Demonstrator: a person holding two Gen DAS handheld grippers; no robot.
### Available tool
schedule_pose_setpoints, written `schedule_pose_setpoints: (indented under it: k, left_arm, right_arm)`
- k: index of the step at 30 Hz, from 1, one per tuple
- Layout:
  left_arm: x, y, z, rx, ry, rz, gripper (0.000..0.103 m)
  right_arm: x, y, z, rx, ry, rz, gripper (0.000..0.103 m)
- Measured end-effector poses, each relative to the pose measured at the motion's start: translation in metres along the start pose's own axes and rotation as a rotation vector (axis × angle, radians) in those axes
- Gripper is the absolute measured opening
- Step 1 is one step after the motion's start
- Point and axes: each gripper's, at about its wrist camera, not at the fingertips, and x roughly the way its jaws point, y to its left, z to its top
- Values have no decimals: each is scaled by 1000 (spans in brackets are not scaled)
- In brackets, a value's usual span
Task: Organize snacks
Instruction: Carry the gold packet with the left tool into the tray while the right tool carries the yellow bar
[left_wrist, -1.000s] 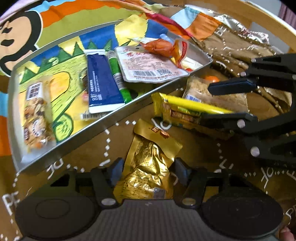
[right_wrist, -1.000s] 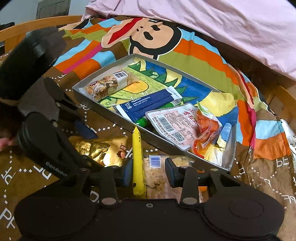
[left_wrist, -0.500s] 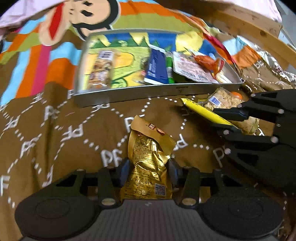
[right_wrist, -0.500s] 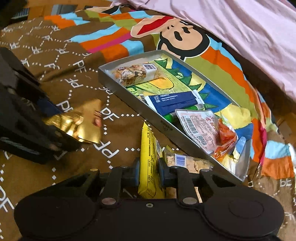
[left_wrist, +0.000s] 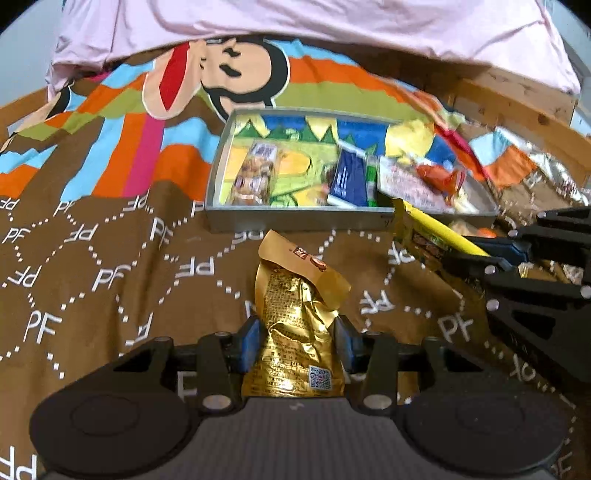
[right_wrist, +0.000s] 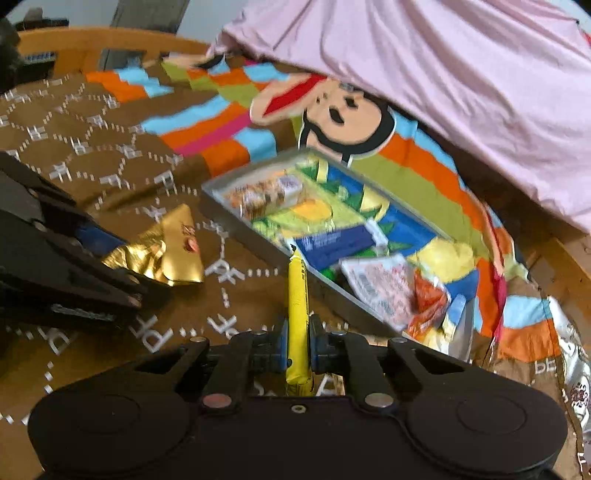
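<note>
Gold foil pouch (left_wrist: 295, 332) sits pinched between my left claw (left_wrist: 297, 341) pads, crumpled in the middle, its folded top flap pointing toward the tray. Left claw is narrow and clamped on it, after closing further over the last second; the final half second shows barely any change. In the right wrist view the same pouch (right_wrist: 166, 254) sticks out of the left claw above the brown "PF" bedspread (left_wrist: 110, 277).

Right claw (right_wrist: 297, 341) has just been closing and now grips the yellow snack bar (right_wrist: 297, 317) edge-on, both blue pads tight on its sides. The bar's far end points at the near wall of the tray. From the left wrist view the bar (left_wrist: 439, 229) juts out of the right claw just in front of the tray's right corner.

Grey tray (left_wrist: 295, 218) lies on the bedspread beyond both claws. Inside it, from left to right in the left view: a nut bar in clear wrap (left_wrist: 255, 177), a dark blue packet (left_wrist: 349, 181), a green stick (left_wrist: 371, 184), a white-and-red flat pack (left_wrist: 402, 181), and an orange wrapper (left_wrist: 439, 177). Contents are motion-blurred, so I can't read the labels.

Pink sheet (right_wrist: 443, 92) covers the far part of the bed behind the tray.
</note>
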Motion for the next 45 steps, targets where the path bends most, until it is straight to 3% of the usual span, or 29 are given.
schedule_pose_setpoints:
  k: [6, 11, 16, 19, 21, 30, 45]
  left_arm:
    - [-2, 1, 8, -33, -50, -25, 47]
    - [5, 5, 37, -101, -96, -66, 47]
    - [22, 2, 83, -101, -170, -52, 47]
    - [44, 0, 107, -94, -180, -42, 47]
    - [61, -2, 120, -90, -176, -31, 47]
    - [125, -16, 142, -74, -112, -25, 47]
    - [148, -23, 149, -45, -64, -5, 47]
  right_arm:
    - [-2, -6, 6, 37, -88, -46, 11]
    - [9, -18, 13, 59, -151, -96, 11]
    - [26, -55, 18, 223, -174, -110, 11]
    - [36, -80, 22, 349, -200, -88, 11]
    - [44, -88, 25, 365, -217, -111, 11]
    - [85, -102, 27, 321, -173, -226, 11]
    - [112, -112, 28, 379, -95, -237, 11]
